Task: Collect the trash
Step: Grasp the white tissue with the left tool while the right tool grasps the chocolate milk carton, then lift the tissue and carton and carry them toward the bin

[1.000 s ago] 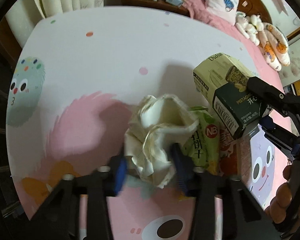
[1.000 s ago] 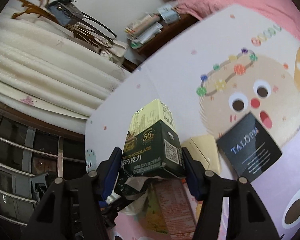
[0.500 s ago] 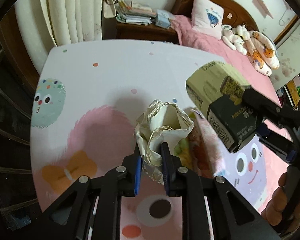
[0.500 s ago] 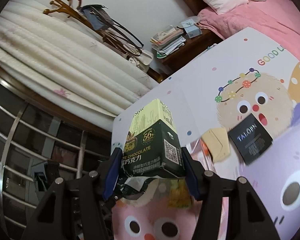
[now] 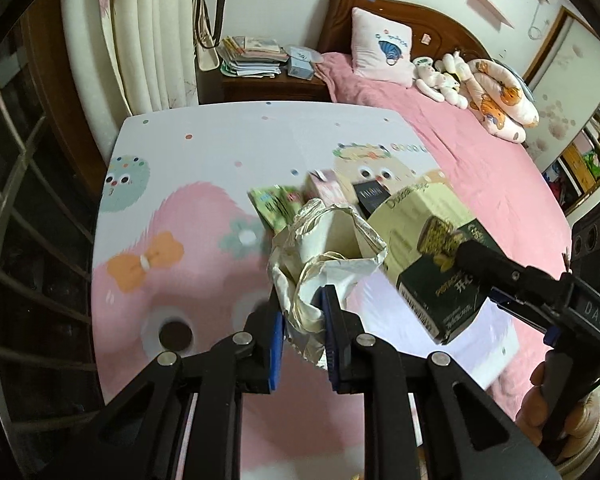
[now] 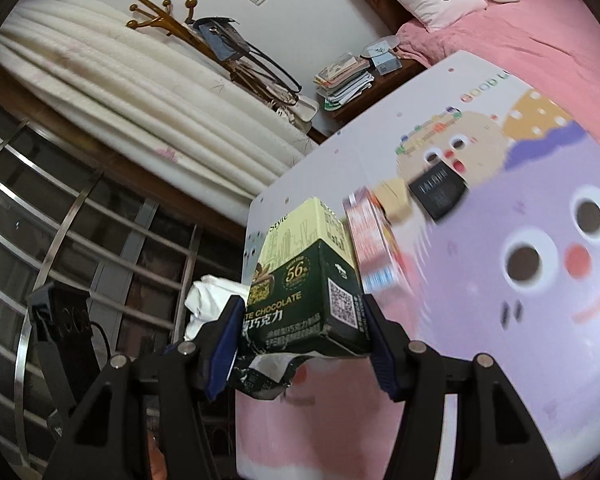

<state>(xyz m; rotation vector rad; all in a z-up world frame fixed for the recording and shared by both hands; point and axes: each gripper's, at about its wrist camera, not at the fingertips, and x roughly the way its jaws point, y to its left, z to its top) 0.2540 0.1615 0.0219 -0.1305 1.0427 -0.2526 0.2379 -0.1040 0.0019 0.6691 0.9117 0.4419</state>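
Both claws are loaded up here. The left claw (image 5: 303, 322) is squeezed narrow on a crumpled white paper bag (image 5: 326, 248), pinching its lower end between the blue pads, with the open mouth of the bag pointing up and away from the camera. The bag is lifted off the table (image 5: 204, 152), which is covered in a cartoon monster print.

The right claw (image 6: 300, 346) is clamped on a dark green and cream chocolate box (image 6: 306, 280), one pad on each side of it, and a torn flap of its wrapper hangs out underneath. In the left wrist view that same box (image 5: 432, 256) sits just to the right of the paper bag, up in the air, with the person's fingers (image 5: 540, 412) visible on the handle.

Still lying on the table past the bag: a green snack packet (image 5: 276, 204), a pink carton (image 5: 328, 188) beside it, and a small black card (image 5: 370, 196) next to that. The right wrist view also catches the black card (image 6: 440, 192), plus a tan packet (image 6: 392, 198) touching it.

A pink bed (image 5: 480, 152) runs along the far side of the table, with a pillow (image 5: 382, 50) and stuffed toys (image 5: 472, 80) at the headboard.
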